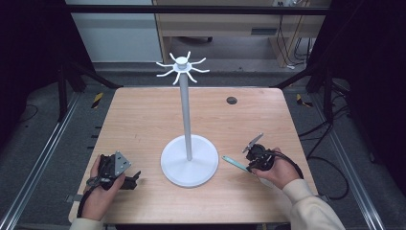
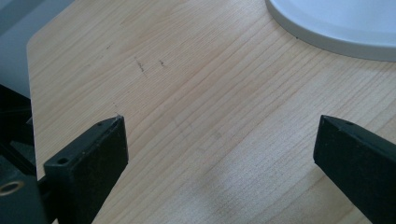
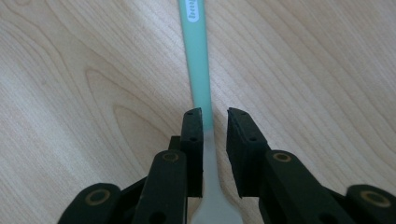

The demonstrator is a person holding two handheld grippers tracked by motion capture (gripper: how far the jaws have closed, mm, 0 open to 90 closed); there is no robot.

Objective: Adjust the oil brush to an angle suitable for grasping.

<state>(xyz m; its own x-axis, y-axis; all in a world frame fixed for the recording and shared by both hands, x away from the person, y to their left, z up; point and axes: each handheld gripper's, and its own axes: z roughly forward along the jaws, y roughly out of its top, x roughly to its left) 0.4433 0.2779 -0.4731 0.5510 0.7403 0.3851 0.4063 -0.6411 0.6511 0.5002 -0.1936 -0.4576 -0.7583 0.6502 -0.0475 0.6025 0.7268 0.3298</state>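
Utensil: the mint-green utensil (image 3: 200, 70) lies on the table (image 1: 143, 120), handle running between your right gripper (image 3: 215, 114) jaws | Grip: narrowly parted, one pad touching, not clamped.

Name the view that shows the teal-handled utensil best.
The right gripper view: the utensil runs long and sharp between the right gripper jaws. The high view shows it as a small sliver beside the stand's base.

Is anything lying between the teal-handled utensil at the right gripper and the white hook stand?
Nothing visible does. The teal-handled utensil sits between the right gripper's slightly parted jaws, its handle pointing toward the white hook stand. Just bare wooden table shows between them.
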